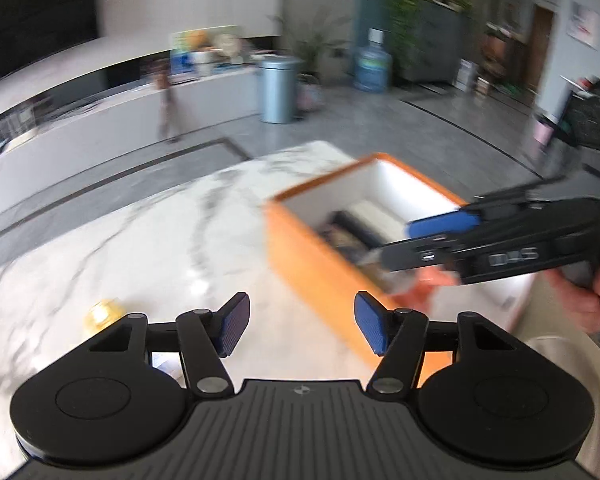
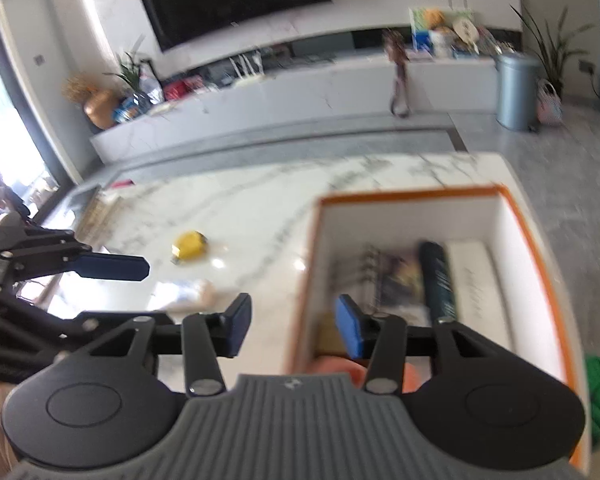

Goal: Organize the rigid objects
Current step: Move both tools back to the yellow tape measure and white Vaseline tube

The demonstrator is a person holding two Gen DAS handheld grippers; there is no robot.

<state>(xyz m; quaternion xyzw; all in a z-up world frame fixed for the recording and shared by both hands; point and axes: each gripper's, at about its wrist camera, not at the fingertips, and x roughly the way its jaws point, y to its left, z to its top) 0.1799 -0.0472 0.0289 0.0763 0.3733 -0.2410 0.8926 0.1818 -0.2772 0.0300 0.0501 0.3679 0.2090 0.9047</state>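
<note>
— Glossy, polished marble on the table [image 2: 260, 200], grey-veined, throwing back light.
— Matt orange outside on the box [image 1: 312, 264], smooth white within. Ribbed blue pads [image 1: 236, 328] on matt black plastic.
— Shiny yellow finish on the small object [image 2: 189, 245]; brushed metal on the bin [image 2: 516, 88].

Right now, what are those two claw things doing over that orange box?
A person holds a claw in each hand and is tidying things into the orange box on the marble table. Both claws are open and hold nothing. The right gripper hovers over the box's near edge; a dark tube and booklets already lie inside. The left gripper hangs over the table, where a yellow object still waits.
</note>
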